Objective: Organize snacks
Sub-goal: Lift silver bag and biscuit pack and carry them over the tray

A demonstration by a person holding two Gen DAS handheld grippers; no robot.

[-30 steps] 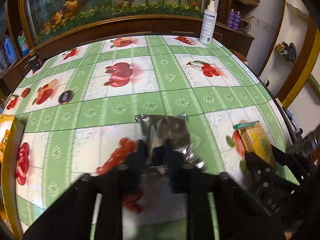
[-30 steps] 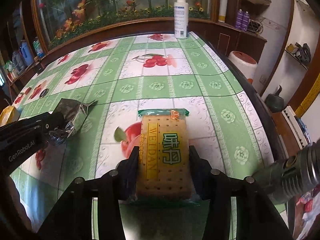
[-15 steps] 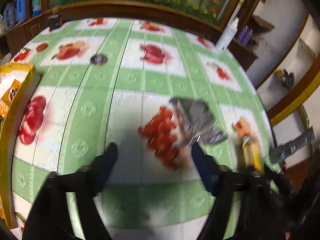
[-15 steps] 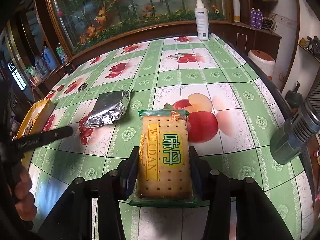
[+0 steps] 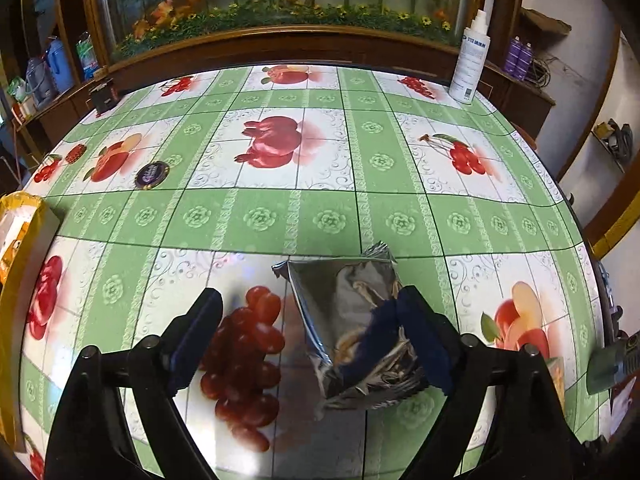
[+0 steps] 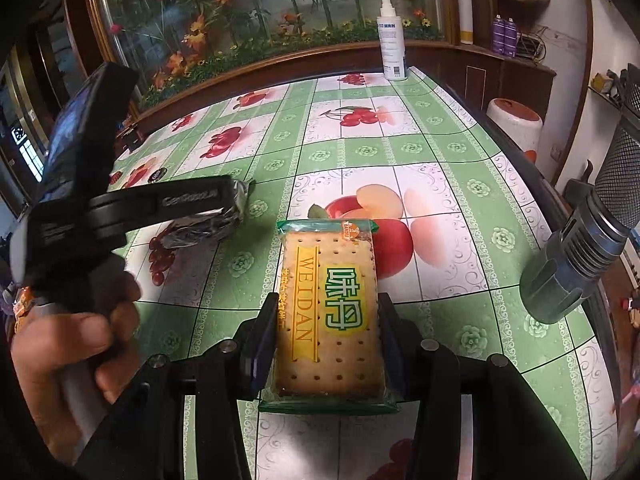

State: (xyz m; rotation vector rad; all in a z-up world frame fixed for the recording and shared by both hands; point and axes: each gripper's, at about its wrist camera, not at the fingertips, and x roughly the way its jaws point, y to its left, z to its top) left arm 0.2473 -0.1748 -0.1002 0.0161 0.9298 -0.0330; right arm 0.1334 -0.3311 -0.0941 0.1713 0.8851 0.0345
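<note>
Opening wide, the left gripper (image 5: 310, 330) has the silver foil packet (image 5: 352, 320) lying on the counter (image 5: 328, 220) between its jaws, the right-hand pad at the packet's edge and the left-hand pad well clear of it (off-centre, note). Shift toward the packet's side before you close, so both pads meet the foil evenly and it doesn't skid. Your right gripper (image 6: 328, 336) has its jaws about half open and clamped on the flanks of the cracker pack (image 6: 330, 304), low over the counter. Keep that grip level. The yellow tray (image 5: 24, 240) at the counter's left edge looks the likely destination.
</note>
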